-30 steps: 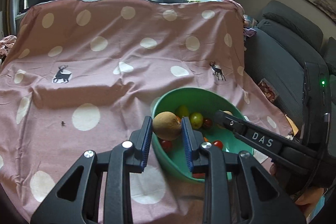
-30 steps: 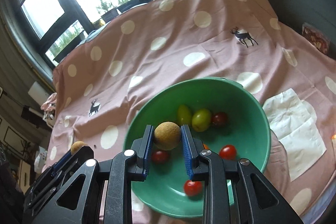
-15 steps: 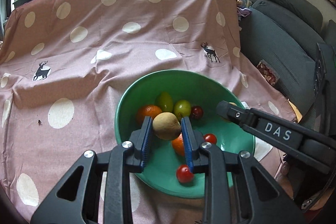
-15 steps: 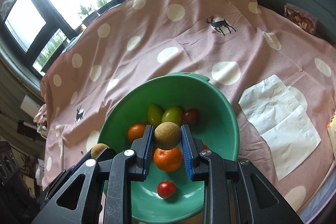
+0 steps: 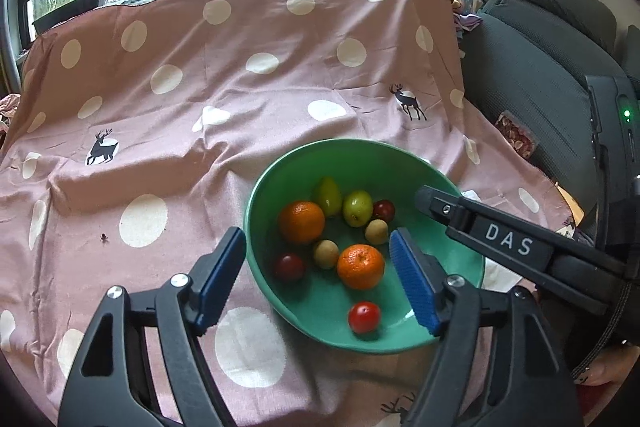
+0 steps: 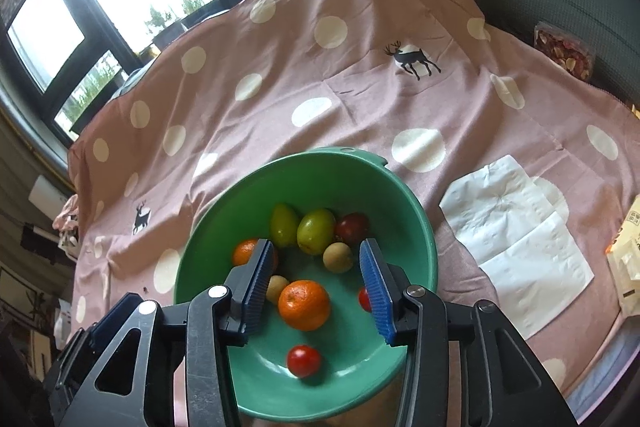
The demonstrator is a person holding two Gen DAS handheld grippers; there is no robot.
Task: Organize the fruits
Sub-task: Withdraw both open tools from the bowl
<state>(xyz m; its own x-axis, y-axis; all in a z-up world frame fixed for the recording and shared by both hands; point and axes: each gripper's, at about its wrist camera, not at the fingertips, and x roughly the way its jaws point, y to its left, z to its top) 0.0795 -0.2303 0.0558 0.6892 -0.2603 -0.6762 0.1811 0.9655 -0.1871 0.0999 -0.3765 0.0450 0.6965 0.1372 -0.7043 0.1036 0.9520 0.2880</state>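
A green bowl (image 5: 400,155) (image 6: 424,227) sits on the pink dotted cloth and holds two oranges (image 5: 360,266) (image 6: 305,304), green fruits (image 5: 357,207) (image 6: 316,236), red tomatoes (image 5: 363,316) (image 6: 304,360) and two small tan round fruits (image 5: 326,253) (image 6: 338,257). My left gripper (image 5: 316,267) is open and empty above the bowl's near left side. My right gripper (image 6: 316,287) is open and empty over the bowl's middle; it also shows in the left wrist view (image 5: 480,227) reaching in from the right.
The pink cloth with white dots (image 5: 200,87) covers the table. White paper napkins (image 6: 516,239) lie right of the bowl. A grey sofa (image 5: 540,67) stands at the right, with a snack packet (image 6: 564,51) on it. Windows are behind.
Both grippers have opened and let go of their tan fruits, which now lie in the bowl. Both grippers have drawn back a little.
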